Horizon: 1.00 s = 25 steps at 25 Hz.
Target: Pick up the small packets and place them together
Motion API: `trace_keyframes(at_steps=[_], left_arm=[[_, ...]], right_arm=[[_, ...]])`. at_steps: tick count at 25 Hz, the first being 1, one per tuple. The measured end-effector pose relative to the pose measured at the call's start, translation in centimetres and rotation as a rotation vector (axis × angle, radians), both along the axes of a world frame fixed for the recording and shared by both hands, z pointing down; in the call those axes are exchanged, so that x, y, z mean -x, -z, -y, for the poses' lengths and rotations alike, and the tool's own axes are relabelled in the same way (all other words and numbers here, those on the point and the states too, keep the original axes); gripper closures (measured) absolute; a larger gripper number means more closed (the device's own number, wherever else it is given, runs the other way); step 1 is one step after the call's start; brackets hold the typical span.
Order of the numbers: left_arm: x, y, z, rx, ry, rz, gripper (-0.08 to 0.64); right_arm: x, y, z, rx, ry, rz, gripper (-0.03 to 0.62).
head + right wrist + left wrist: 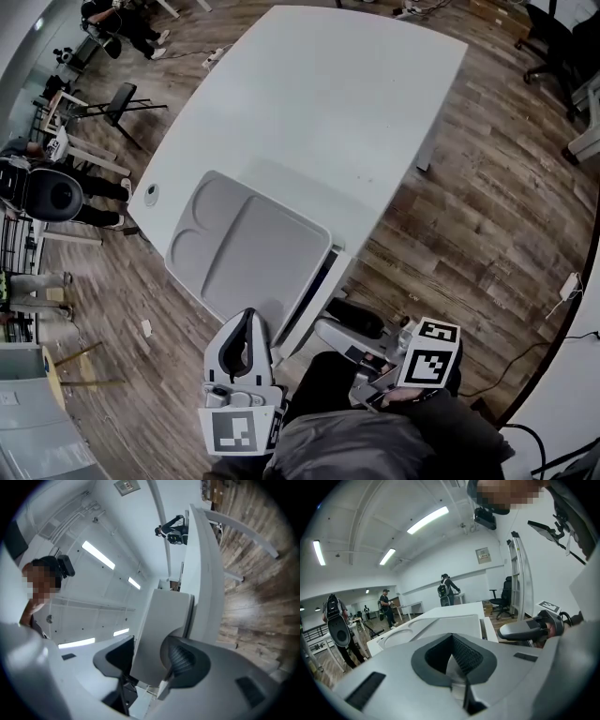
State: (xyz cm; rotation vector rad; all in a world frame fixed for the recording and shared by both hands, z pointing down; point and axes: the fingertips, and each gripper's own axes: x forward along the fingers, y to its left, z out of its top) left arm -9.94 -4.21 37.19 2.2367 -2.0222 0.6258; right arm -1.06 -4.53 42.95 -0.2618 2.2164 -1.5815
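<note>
1. Left gripper [248,315] is held at the tray's [281,246] near edge, jaws shut on nothing.
2. Right gripper [330,319] is held just off the tray's near corner, jaws partly spread, nothing gripped.
3. Packets can't be made out anywhere.

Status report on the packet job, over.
Left gripper shut. Right gripper open, grey panel between jaws. No packets in view; grey tray on table.

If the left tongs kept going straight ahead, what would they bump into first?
Most likely the near end of the grey tray on the white table; depth is hard to judge.
</note>
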Motion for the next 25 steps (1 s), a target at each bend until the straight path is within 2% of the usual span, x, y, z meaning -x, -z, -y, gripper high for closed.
trace_keyframes(at_steps=[2, 7, 13, 18, 22, 25], left_arm=[[-0.1, -0.1, 0.0, 0.002, -0.003, 0.007, 0.56], [-0.2, -0.3, 0.1, 0.01, -0.001, 0.01, 0.56], [-0.1, 0.0, 0.2, -0.001, -0.01, 0.004, 0.56], [-0.2, 0.0, 0.1, -0.002, -0.015, 0.015, 0.56], [-0.2, -0.2, 0.2, 0.0, -0.014, 0.014, 0.56], [-0.2, 0.0, 0.2, -0.003, -0.012, 0.016, 0.56]], right_arm=[[-0.2, -0.2, 0.0, 0.002, -0.011, -0.057, 0.323], [0.3, -2.3, 0.6, 0.075, -0.018, -0.14, 0.238], [0.7, -1.6, 1.1, 0.117, -0.024, -0.101, 0.228], [1.1, -1.7, 1.1, 0.136, -0.026, -0.18, 0.229], [1.1, -2.2, 1.3, 0.174, -0.037, -0.201, 0.229], [1.1, -1.5, 1.1, 0.17, -0.019, -0.184, 0.236]])
